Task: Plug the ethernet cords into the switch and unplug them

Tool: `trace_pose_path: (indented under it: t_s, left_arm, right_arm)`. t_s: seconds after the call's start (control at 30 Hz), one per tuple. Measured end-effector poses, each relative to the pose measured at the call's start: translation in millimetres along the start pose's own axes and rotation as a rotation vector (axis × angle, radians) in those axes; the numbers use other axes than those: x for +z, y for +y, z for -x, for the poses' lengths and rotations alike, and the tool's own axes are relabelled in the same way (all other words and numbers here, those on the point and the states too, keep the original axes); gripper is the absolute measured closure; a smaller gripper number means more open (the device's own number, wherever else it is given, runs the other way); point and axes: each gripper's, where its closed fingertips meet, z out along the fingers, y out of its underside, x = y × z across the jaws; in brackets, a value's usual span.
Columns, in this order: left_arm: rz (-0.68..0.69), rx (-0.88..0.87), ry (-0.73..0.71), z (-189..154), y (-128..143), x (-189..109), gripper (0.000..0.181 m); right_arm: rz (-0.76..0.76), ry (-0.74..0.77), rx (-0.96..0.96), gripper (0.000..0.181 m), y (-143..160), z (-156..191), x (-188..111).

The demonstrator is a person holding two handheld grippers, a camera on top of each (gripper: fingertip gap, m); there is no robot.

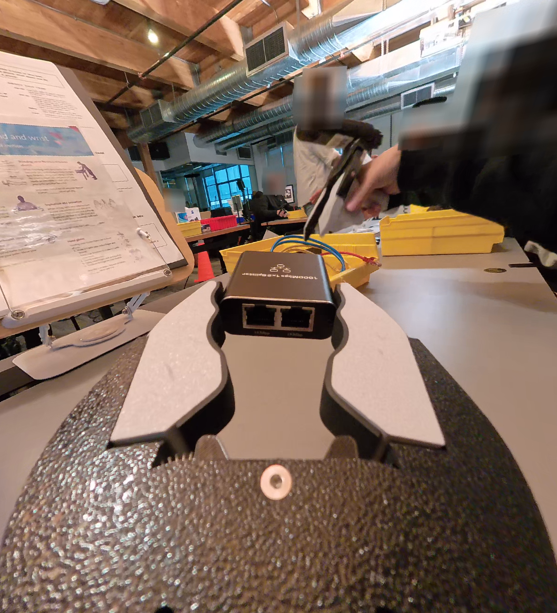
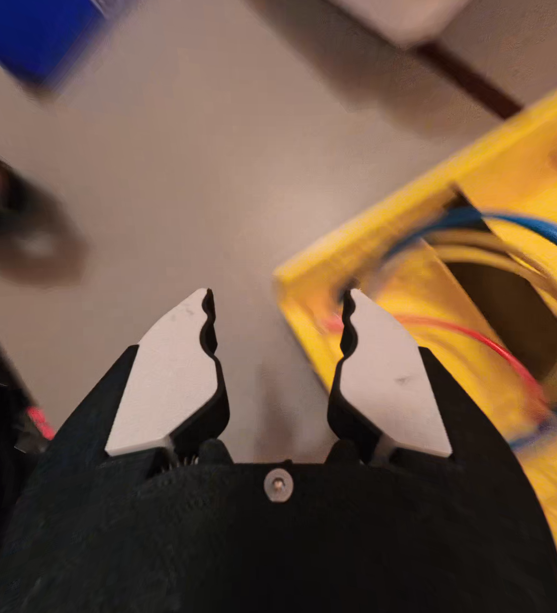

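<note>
at nine o'clock in the left wrist view a document stand [image 1: 71, 199] held a printed page, tilted back on the grey table [image 1: 453, 331]. at the centre the left gripper [image 1: 277, 298] pinched the black switch [image 1: 278, 292] between its fingertips, one finger pressed on each side wall; the two empty ports faced the camera and the box sat just above the table. directly behind it, toward twelve o'clock, a yellow bin [image 1: 353, 245] held a blue cord [image 1: 303, 240] and a red cord [image 1: 350, 253], whose plug end hung over the bin's rim. the right gripper [image 1: 310, 229], held by a hand [image 1: 373, 182] at two o'clock, pointed down over the blue cord. a second yellow bin [image 1: 436, 229] stood farther right.

the right wrist view was blurred. the right gripper [image 2: 278, 293] had its fingers spread, with nothing between them, over bare table [image 2: 204, 166]. the right fingertip overlapped the yellow bin's [image 2: 386, 232] near corner at three o'clock, where the blue cord [image 2: 535, 229] and red cord [image 2: 469, 335] lay coiled.
</note>
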Motion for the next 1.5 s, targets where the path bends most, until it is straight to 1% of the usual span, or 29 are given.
trace_pose_path:
  t_s: [0.03, 0.07, 0.1, 0.13, 0.17, 0.23, 0.3, 0.33, 0.37, 0.47, 0.53, 0.63, 0.73, 0.77, 0.8, 0.87, 0.93, 0.97, 1.0, 1.07, 1.13, 1.17, 1.23, 1.3, 1.37, 1.43, 1.5]
  left_arm:
    - [0.001, 0.000, 0.005, -1, 0, 0, 0.119]
    - [0.000, 0.002, 0.014, -3, 0, 1, 0.119]
    - [-0.002, 0.007, 0.031, -6, 0, 1, 0.119]
    - [-0.006, 0.014, 0.053, -11, 0, 2, 0.119]
    - [-0.011, 0.024, 0.082, -16, -1, 3, 0.119]
    - [-0.014, 0.053, 0.139, -28, -1, 4, 0.119]
    - [-0.004, 0.105, 0.183, -39, 2, 5, 0.119]
    - [0.006, 0.135, 0.197, -42, 4, 5, 0.119]
    - [0.017, 0.166, 0.205, -45, 6, 6, 0.119]
    - [0.030, 0.229, 0.214, -49, 9, 6, 0.119]
    - [0.008, 0.235, 0.215, -49, 5, 5, 0.119]
    - [0.055, 0.279, 0.194, -48, 12, 7, 0.119]
    - [0.058, 0.288, 0.173, -49, 16, 8, 0.118]
    - [0.048, 0.277, 0.162, -48, 15, 9, 0.110]
    - [0.045, 0.268, 0.154, -47, 14, 10, 0.101]
    - [0.044, 0.241, 0.138, -43, 13, 10, 0.091]
    - [0.046, 0.222, 0.114, -37, 13, 9, 0.090]
    - [0.045, 0.214, 0.102, -35, 13, 9, 0.091]
    - [0.045, 0.205, 0.095, -33, 13, 9, 0.092]
    - [0.047, 0.184, 0.087, -30, 13, 9, 0.096]
    - [0.050, 0.178, 0.078, -28, 13, 9, 0.099]
    - [0.052, 0.179, 0.079, -28, 14, 9, 0.100]
    - [0.054, 0.176, 0.088, -30, 14, 10, 0.102]
    - [0.057, 0.176, 0.094, -31, 15, 11, 0.102]
    - [0.059, 0.175, 0.100, -32, 15, 11, 0.102]
    - [0.058, 0.169, 0.100, -31, 15, 11, 0.103]
    - [0.058, 0.166, 0.096, -30, 14, 11, 0.103]
  right_arm:
    - [-0.150, -0.127, 0.025, 0.107, -17, 34, 2]
    - [-0.255, -0.266, 0.063, 0.108, -28, 70, 7]
    - [-0.306, -0.410, 0.111, 0.108, -31, 105, 13]
    - [-0.326, -0.560, 0.175, 0.108, -32, 140, 22]
    - [-0.323, -0.707, 0.246, 0.109, -32, 171, 30]
    - [-0.262, -0.956, 0.365, 0.112, -29, 220, 46]
    - [-0.189, -1.131, 0.406, 0.113, -29, 256, 54]
    - [-0.167, -1.167, 0.386, 0.113, -29, 270, 57]
    - [-0.162, -1.172, 0.343, 0.113, -30, 280, 60]
    - [-0.056, -1.060, 0.215, 0.123, -21, 294, 80]
    - [-0.015, -1.045, 0.180, 0.153, -17, 298, 84]
    - [-0.008, -1.033, 0.165, 0.154, -17, 295, 88]
    - [0.005, -0.959, 0.100, 0.154, -11, 287, 94]
    - [0.010, -0.922, 0.082, 0.154, -11, 283, 95]
    - [0.006, -0.890, 0.063, 0.154, -13, 276, 92]
    - [-0.026, -0.799, 0.030, 0.154, -27, 255, 80]
    - [-0.063, -0.620, -0.028, 0.154, -47, 215, 64]
    - [-0.056, -0.474, -0.080, 0.154, -55, 185, 57]
    - [-0.035, -0.258, -0.139, 0.154, -63, 142, 51]
    - [0.063, 0.185, -0.225, 0.154, -73, 45, 25]
    - [0.175, 0.482, -0.261, 0.154, -78, -34, -5]
    - [0.227, 0.572, -0.261, 0.155, -77, -66, -16]
    - [0.323, 0.644, -0.238, 0.155, -70, -112, -22]
    - [0.403, 0.710, -0.245, 0.154, -64, -143, -22]
    - [0.451, 0.752, -0.272, 0.154, -61, -164, -17]
    - [0.458, 0.740, -0.230, 0.155, -56, -176, -5]
    - [0.434, 0.716, -0.167, 0.154, -52, -185, 5]
